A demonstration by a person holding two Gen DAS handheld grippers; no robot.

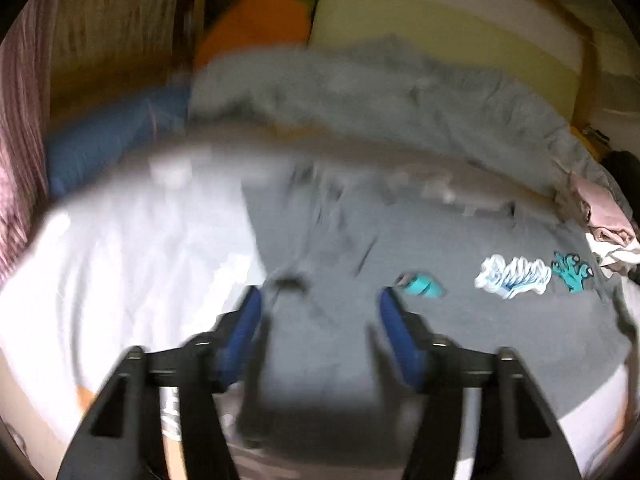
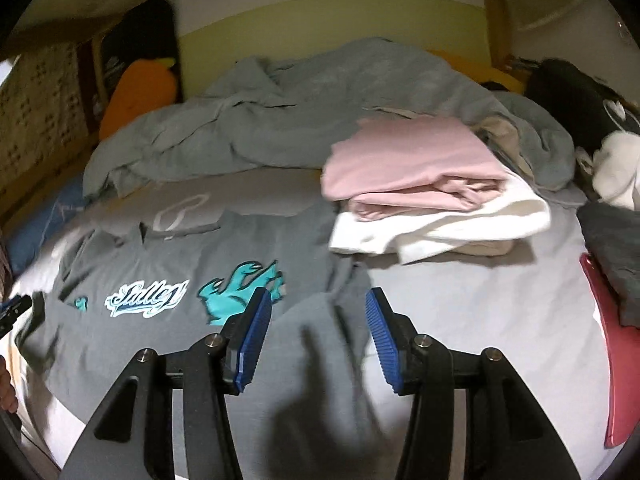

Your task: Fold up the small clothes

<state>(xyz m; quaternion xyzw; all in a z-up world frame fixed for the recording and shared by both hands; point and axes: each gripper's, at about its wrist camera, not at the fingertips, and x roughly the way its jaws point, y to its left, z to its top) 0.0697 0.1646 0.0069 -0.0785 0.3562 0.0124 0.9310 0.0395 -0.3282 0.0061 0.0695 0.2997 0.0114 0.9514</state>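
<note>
A grey cotton T-shirt (image 2: pixel 168 280) with a teal dragon print and white script lettering lies spread flat on the white bed sheet (image 2: pixel 480 312); it is the landmark here. The left gripper (image 1: pixel 320 312) hovers over the shirt's left part, its blue-padded jaws apart and holding nothing. The right gripper (image 2: pixel 318 320) hangs over the shirt's right edge, jaws likewise spread and empty. Beyond the shirt sits a rumpled grey duvet (image 2: pixel 280 112). To the shirt's right rests a folded pink garment (image 2: pixel 408 160) atop folded white cloth (image 2: pixel 460 224).
</note>
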